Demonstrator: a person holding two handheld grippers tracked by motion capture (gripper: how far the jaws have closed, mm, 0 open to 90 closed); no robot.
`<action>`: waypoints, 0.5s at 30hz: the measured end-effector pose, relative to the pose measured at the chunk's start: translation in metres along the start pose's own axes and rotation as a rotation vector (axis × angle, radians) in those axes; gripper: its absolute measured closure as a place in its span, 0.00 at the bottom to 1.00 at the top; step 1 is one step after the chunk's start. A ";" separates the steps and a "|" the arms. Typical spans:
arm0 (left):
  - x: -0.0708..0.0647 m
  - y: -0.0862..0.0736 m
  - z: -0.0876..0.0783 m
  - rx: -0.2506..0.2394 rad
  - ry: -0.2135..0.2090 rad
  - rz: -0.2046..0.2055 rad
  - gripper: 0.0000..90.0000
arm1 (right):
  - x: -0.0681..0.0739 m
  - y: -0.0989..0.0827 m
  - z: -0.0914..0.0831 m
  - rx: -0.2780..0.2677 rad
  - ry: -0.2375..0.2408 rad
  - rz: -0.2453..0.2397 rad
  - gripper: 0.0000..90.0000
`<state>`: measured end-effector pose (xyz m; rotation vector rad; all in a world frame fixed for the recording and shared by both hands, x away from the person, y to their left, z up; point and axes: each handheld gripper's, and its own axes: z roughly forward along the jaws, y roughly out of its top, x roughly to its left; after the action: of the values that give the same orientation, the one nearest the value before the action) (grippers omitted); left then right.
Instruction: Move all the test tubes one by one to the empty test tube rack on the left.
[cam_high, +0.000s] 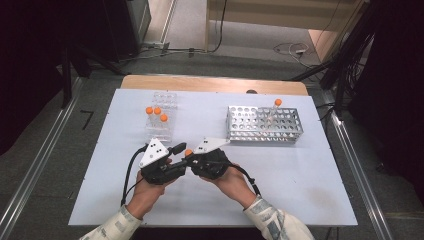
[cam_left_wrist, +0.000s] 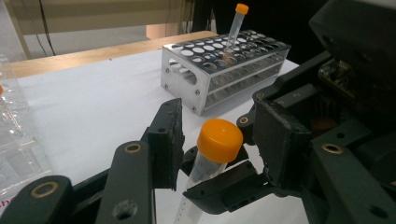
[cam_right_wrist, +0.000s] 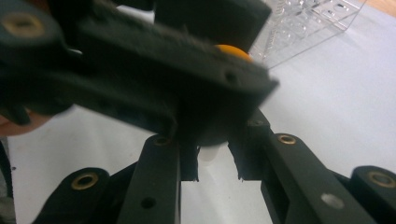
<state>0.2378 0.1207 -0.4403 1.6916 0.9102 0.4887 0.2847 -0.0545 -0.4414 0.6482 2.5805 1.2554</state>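
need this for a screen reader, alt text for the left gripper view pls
An orange-capped tube stands between the left gripper's two black jaws, its body held lower down by the right gripper. Behind, on the white table, a metal rack holds another capped tube.

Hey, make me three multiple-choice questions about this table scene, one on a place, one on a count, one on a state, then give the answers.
1. Where does the lone orange-capped tube stand?
A. in the perforated metal rack
B. flat on the white table
C. in the clear plastic rack

2. How many orange caps show in the clear plastic rack?
A. one
B. three
C. five

3. What holds the orange-capped tube between the hands?
A. nothing
B. a bare hand
C. the right gripper

Answers: 1 A, it rises from the metal rack's holes. 2 B, three caps show in the high view. 3 C, its jaws clamp the tube body, while the left gripper brackets the cap.
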 end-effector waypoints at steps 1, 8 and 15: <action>0.000 0.000 0.000 0.003 0.003 0.004 0.63 | 0.000 0.001 0.000 -0.006 0.003 -0.005 0.80; 0.000 -0.002 0.001 0.005 -0.003 0.010 0.76 | 0.001 0.001 -0.001 -0.003 0.002 0.001 0.80; 0.002 -0.001 -0.001 -0.006 -0.008 -0.003 0.77 | 0.001 0.001 -0.002 0.000 0.012 0.008 0.65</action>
<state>0.2387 0.1230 -0.4409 1.6855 0.9052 0.4819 0.2839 -0.0549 -0.4398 0.6533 2.5896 1.2658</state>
